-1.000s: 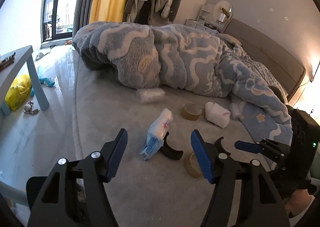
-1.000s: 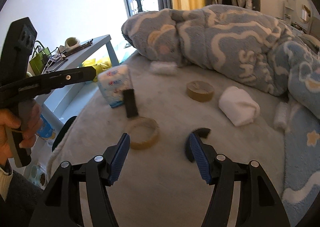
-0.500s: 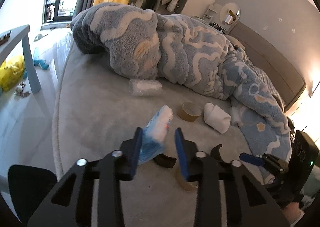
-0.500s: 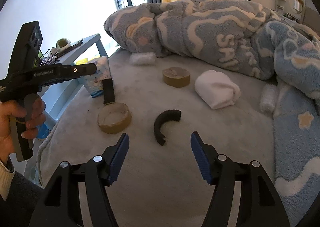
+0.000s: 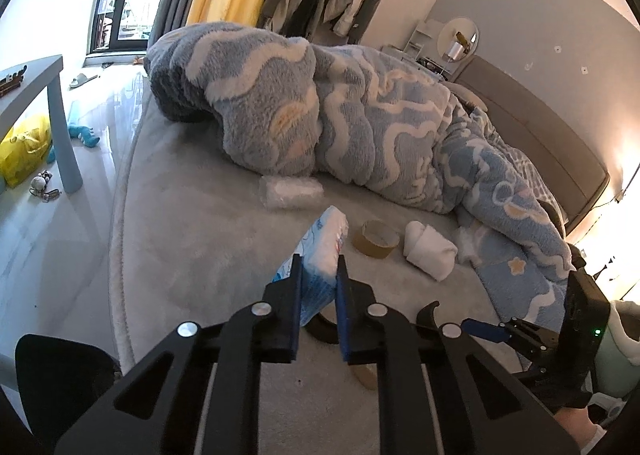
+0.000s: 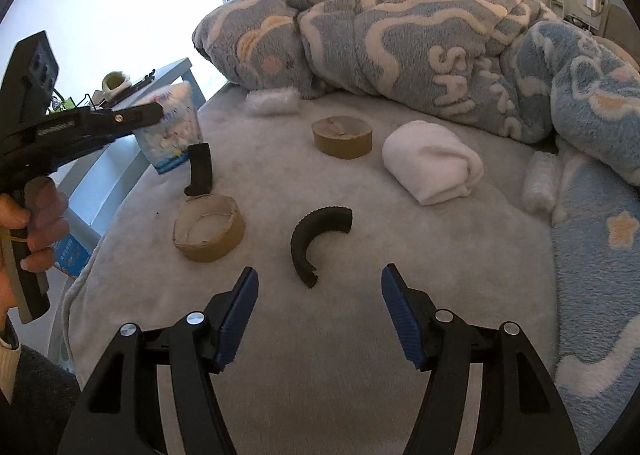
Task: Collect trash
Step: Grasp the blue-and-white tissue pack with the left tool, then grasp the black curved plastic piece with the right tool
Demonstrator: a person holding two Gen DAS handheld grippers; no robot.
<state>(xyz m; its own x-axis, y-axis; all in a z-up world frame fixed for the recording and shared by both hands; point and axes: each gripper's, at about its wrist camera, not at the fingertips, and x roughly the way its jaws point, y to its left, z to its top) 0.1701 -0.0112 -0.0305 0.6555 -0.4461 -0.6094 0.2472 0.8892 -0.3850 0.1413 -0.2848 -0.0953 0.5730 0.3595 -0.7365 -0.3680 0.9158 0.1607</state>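
Observation:
My left gripper [image 5: 319, 261] is shut on a blue and white tissue pack [image 5: 326, 239], its pads pressing both sides. In the right wrist view the pack [image 6: 172, 131] sticks out past the left gripper [image 6: 156, 111] over the bed's left edge, with a hand on the handle. My right gripper [image 6: 320, 275] hangs open just above the grey bed cover [image 6: 360, 335], nothing between its fingers. A black curved ribbed piece [image 6: 316, 231] lies right in front of it. A brown tape roll [image 6: 208, 229] lies to its left and a second one [image 6: 342, 137] farther back.
A rolled white cloth [image 6: 432, 163], two bubble-wrap rolls [image 6: 272, 101] [image 6: 540, 183] and another black piece [image 6: 200, 167] lie on the bed. The bunched blue and white blanket [image 6: 440, 35] fills the back and right. A pale blue table [image 5: 60, 127] stands left of the bed.
The left jaws closed from wide open onto the tissue pack. The right gripper came lower and closer to the black curved piece, staying open.

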